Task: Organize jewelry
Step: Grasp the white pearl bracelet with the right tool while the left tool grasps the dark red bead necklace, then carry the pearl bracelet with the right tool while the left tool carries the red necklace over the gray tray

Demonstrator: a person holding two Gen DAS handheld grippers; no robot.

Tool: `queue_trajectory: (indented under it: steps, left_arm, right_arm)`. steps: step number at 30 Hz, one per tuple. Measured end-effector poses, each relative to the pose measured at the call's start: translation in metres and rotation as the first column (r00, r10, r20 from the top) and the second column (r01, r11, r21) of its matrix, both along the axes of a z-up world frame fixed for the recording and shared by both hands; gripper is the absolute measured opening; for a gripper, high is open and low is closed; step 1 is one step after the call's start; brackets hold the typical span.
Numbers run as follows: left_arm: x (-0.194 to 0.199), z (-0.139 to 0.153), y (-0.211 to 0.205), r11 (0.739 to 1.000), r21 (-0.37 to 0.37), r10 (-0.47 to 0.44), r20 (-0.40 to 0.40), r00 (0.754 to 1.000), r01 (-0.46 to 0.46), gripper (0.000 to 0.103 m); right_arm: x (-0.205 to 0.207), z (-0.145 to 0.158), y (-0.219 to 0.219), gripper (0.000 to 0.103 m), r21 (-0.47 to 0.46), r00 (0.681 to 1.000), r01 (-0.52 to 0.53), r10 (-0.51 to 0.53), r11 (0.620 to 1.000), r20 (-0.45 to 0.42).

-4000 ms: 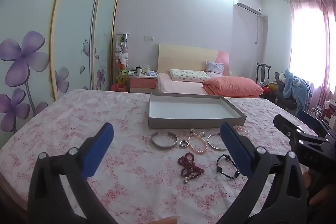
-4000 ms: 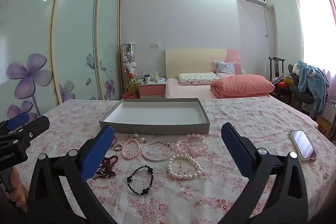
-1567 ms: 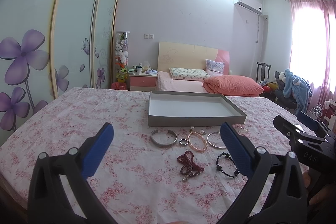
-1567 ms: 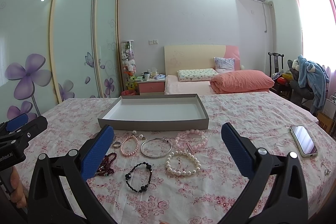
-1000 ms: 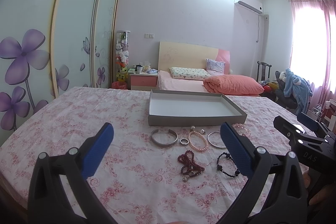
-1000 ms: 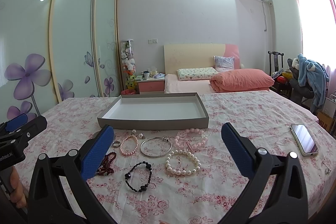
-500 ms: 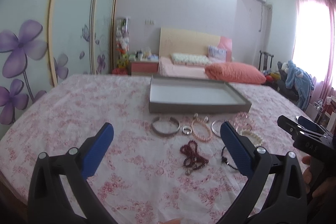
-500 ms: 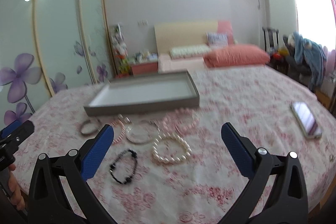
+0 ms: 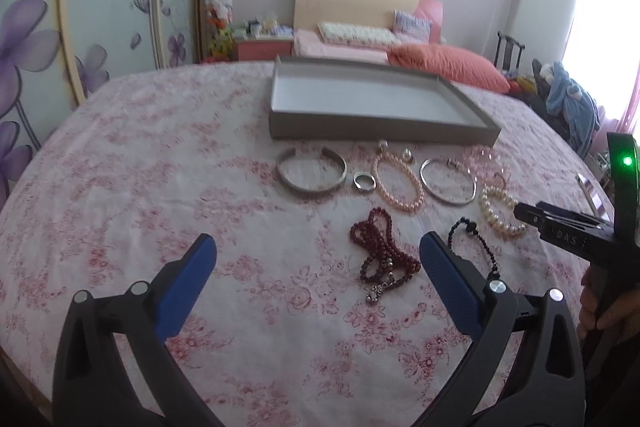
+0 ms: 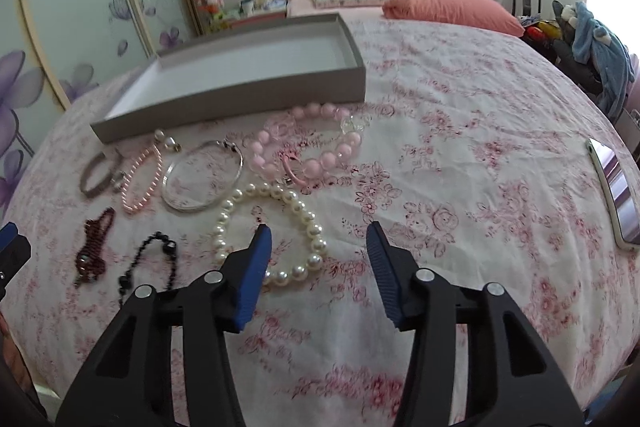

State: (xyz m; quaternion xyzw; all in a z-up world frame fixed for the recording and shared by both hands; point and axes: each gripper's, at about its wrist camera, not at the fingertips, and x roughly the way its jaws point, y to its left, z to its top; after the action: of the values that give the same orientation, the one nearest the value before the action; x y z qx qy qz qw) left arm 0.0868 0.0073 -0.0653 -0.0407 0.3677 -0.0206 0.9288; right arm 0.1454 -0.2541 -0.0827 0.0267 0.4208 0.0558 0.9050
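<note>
One grey tray [image 9: 376, 131], seemingly empty; bracelets [image 10: 272, 227] outside.

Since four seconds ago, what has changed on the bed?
Both grippers have tipped down toward the jewelry. The right gripper is closing its fingers, nothing between them, over the white pearl bracelet. The left gripper stays wide open. The jewelry and the tray have not moved.

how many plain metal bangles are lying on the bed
2. A wide silver bangle lies at the row's left end; a thin silver bangle lies between the small pink pearl bracelet and white pearl bracelet.
</note>
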Motion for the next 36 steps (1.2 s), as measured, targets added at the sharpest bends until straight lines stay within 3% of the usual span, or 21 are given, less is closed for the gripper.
queue_trajectory:
  steps: [4, 7, 9, 10, 15, 22, 27, 32, 36]
  left_arm:
    - [0.015, -0.008, -0.004, 1.000, -0.005, -0.026, -0.063, 0.998, 0.025, 0.099]
    - [0.024, -0.012, -0.007, 0.999, -0.025, -0.048, -0.096, 0.994, 0.046, 0.098]
    - [0.028, -0.015, -0.011, 0.998, -0.029, -0.062, -0.116, 0.991, 0.059, 0.089]
    - [0.032, -0.017, -0.013, 0.998, -0.029, -0.067, -0.132, 0.989, 0.064, 0.086]
    - [0.044, -0.028, -0.020, 0.996, -0.051, -0.088, -0.193, 0.977, 0.079, 0.067]
    - [0.054, -0.029, -0.033, 0.994, -0.047, -0.108, -0.202, 0.973, 0.100, 0.063]
    - [0.052, -0.028, -0.037, 0.995, -0.025, -0.096, -0.202, 0.975, 0.093, 0.037]
    - [0.048, -0.027, -0.039, 0.995, -0.024, -0.095, -0.213, 0.972, 0.092, 0.035]
    - [0.047, -0.028, -0.046, 0.995, 0.010, -0.094, -0.213, 0.973, 0.099, 0.041]
  right_arm:
    - [0.005, -0.002, 0.008, 0.044, -0.050, 1.000, -0.015, 0.014, 0.999, -0.018]
    - [0.005, -0.001, 0.010, 0.027, -0.058, 1.000, -0.023, 0.023, 0.998, -0.015]
    - [0.003, 0.000, 0.012, 0.013, -0.056, 0.999, -0.041, 0.040, 0.998, -0.012]
    - [0.002, 0.000, 0.012, 0.011, -0.057, 0.999, -0.049, 0.048, 0.997, -0.011]
    - [0.000, 0.003, 0.007, 0.010, -0.019, 0.999, -0.042, 0.042, 0.999, 0.005]
    - [-0.002, 0.020, 0.000, 0.010, 0.046, 0.997, -0.043, 0.039, 0.998, 0.073]
    - [-0.003, 0.032, 0.001, 0.010, 0.082, 0.991, -0.074, 0.064, 0.994, 0.114]
    - [-0.004, 0.037, 0.005, 0.010, 0.093, 0.988, -0.095, 0.083, 0.991, 0.132]
    - [-0.006, 0.040, 0.006, 0.010, 0.103, 0.987, -0.101, 0.086, 0.990, 0.139]
